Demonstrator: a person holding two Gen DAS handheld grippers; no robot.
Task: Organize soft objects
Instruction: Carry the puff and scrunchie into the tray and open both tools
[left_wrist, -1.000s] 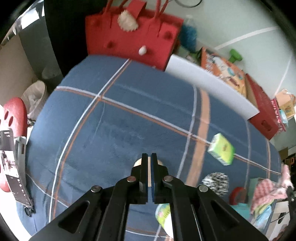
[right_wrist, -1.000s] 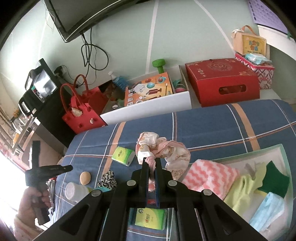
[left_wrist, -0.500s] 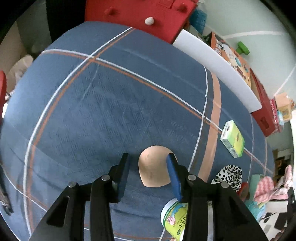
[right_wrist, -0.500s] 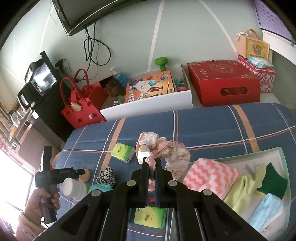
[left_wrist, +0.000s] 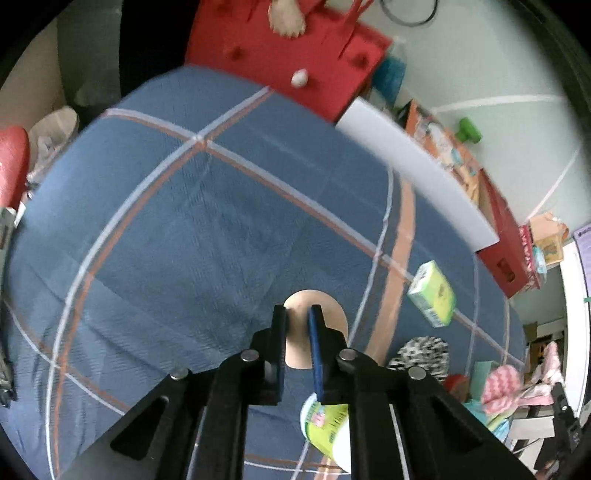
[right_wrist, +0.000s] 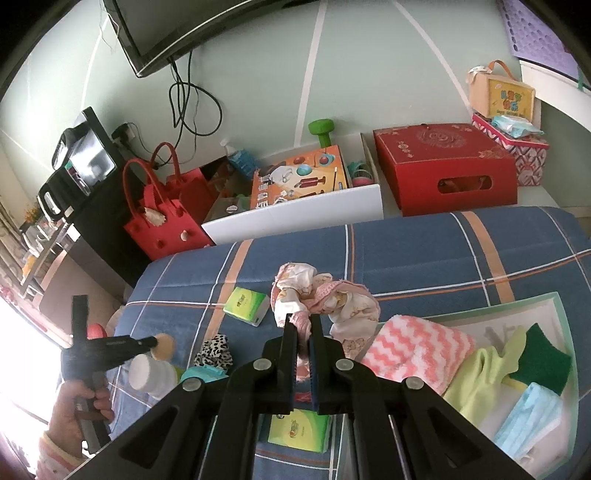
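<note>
The blue plaid bed (left_wrist: 207, 229) fills both views, with a pale green tray (right_wrist: 554, 299) seen at 4 o'clock in the right wrist view, already stocked with a pink wavy towel (right_wrist: 417, 347), a yellow-green cloth (right_wrist: 480, 376), a green sponge (right_wrist: 546, 358) and a blue mask (right_wrist: 532, 413). A pink-and-white garment (right_wrist: 325, 295) is bunched at the centre of that view, and a fold of it is pinched between the clenched jaws of the right gripper (right_wrist: 303, 325).

The left gripper (left_wrist: 298, 314) has just been closing: its jaws were spread either side of the beige puff (left_wrist: 332, 314) half a second ago and have now been brought in on it. In the left wrist view the puff is seen squeezed between the jaws, bulging out toward 12 and 3 o'clock. In the right wrist view it is seen at 9 o'clock, held at the left gripper's tip just above a white jar (right_wrist: 151, 373).

The grasp appears to be made, so the puff is judged ready to be carried to the tray.
</note>
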